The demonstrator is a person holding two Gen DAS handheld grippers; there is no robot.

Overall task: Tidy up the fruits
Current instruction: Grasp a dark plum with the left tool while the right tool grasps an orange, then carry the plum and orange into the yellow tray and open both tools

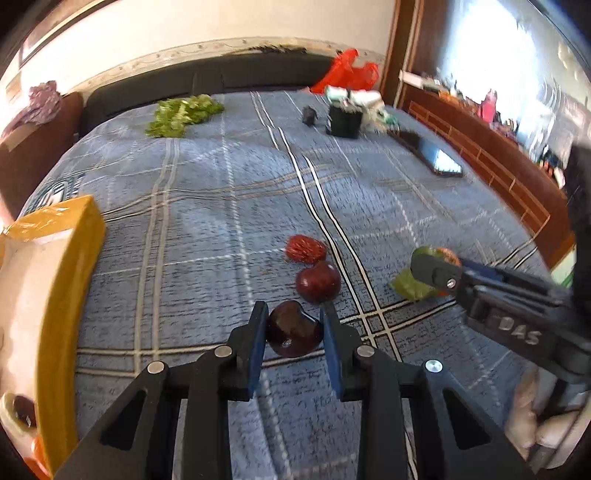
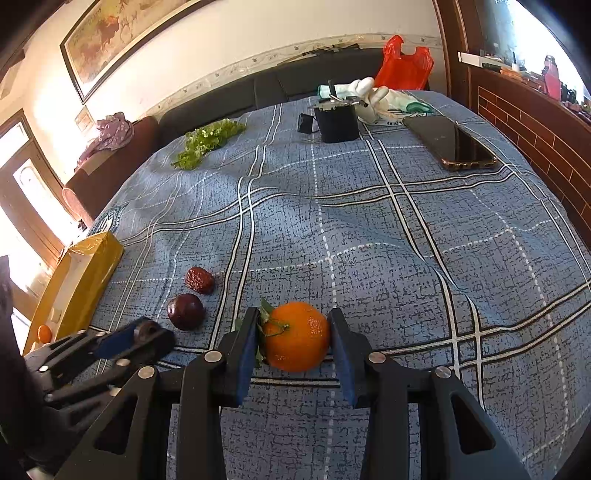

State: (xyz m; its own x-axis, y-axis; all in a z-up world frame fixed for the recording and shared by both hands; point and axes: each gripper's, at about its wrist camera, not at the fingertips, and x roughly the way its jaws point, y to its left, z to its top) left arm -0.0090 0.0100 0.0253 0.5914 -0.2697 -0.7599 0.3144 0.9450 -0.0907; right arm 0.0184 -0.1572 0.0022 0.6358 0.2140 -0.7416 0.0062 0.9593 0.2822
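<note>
On the blue plaid cloth, right of the yellow cardboard box (image 1: 55, 258), our left hand-held gripper (image 1: 293, 332) is clamped on a dark round plum (image 1: 291, 328) and our right hand-held gripper (image 2: 293, 338) pinches a leafy orange tangerine (image 2: 297, 336); we should lift both straight, squeezing gently, toward the box.

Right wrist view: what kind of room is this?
Likely a lived-in home room, perhaps a living room: a plaid cloth covers the surface, a dark sofa back runs behind it, a framed painting hangs above, and a phone lies nearby.
</note>
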